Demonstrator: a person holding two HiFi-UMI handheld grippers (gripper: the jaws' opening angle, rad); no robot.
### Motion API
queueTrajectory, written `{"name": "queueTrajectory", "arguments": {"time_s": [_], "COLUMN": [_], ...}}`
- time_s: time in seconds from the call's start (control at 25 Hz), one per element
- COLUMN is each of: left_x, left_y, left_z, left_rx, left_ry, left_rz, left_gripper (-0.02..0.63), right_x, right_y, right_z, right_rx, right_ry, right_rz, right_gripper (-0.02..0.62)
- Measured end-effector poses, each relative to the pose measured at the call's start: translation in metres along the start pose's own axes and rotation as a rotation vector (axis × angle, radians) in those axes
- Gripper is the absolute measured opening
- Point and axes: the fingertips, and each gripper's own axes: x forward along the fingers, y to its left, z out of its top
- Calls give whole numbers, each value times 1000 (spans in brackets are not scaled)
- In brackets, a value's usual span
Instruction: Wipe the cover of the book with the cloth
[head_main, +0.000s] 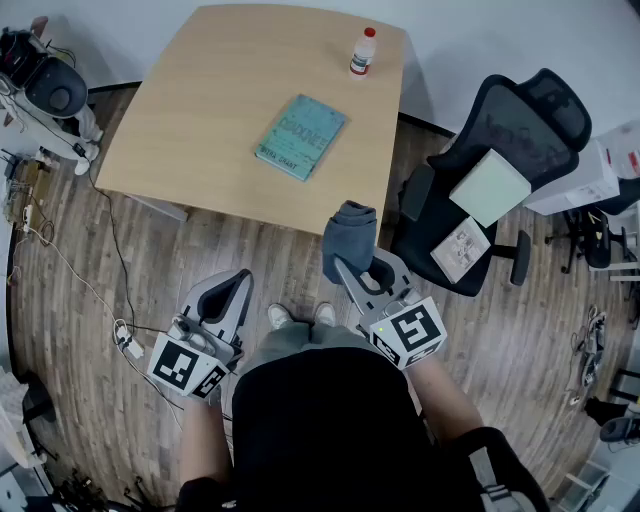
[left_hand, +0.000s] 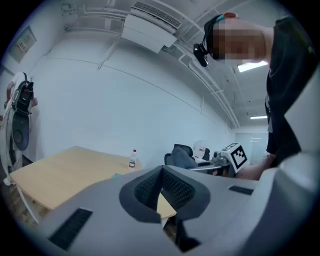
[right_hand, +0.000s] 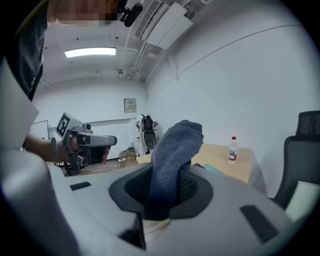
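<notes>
A teal book (head_main: 298, 137) lies flat near the middle of the light wooden table (head_main: 200, 120), and shows as a thin teal sliver (right_hand: 212, 169) in the right gripper view. My right gripper (head_main: 348, 266) is off the table's near edge, held in the air and shut on a blue-grey cloth (head_main: 350, 230). The cloth (right_hand: 175, 150) sticks up from between the jaws. My left gripper (head_main: 238, 282) hangs lower left of it, over the floor, jaws together with nothing in them (left_hand: 161, 186). Both grippers are well short of the book.
A small clear bottle with a red cap (head_main: 363, 52) stands at the table's far right corner. A black office chair (head_main: 520, 130) holding white boxes (head_main: 490, 187) stands right of the table. Cables (head_main: 60, 250) and equipment (head_main: 50, 85) sit at the left.
</notes>
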Motion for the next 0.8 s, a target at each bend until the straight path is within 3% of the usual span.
{"name": "queueTrajectory", "arguments": {"time_s": [0.28, 0.6, 0.8], "left_x": [-5, -13, -18], "left_y": [19, 27, 51], "left_z": [2, 8, 13], "left_rx": [-19, 10, -18], "left_ry": [-31, -32, -60], "left_rz": [78, 8, -11], "left_gripper": [20, 20, 20], "right_x": [8, 29, 46], "right_y": [6, 16, 19], "right_z": [1, 6, 15], "right_rx": [13, 20, 12], "right_ry": [4, -2, -11], "right_rz": [4, -11, -43], "right_gripper": [92, 95, 95]}}
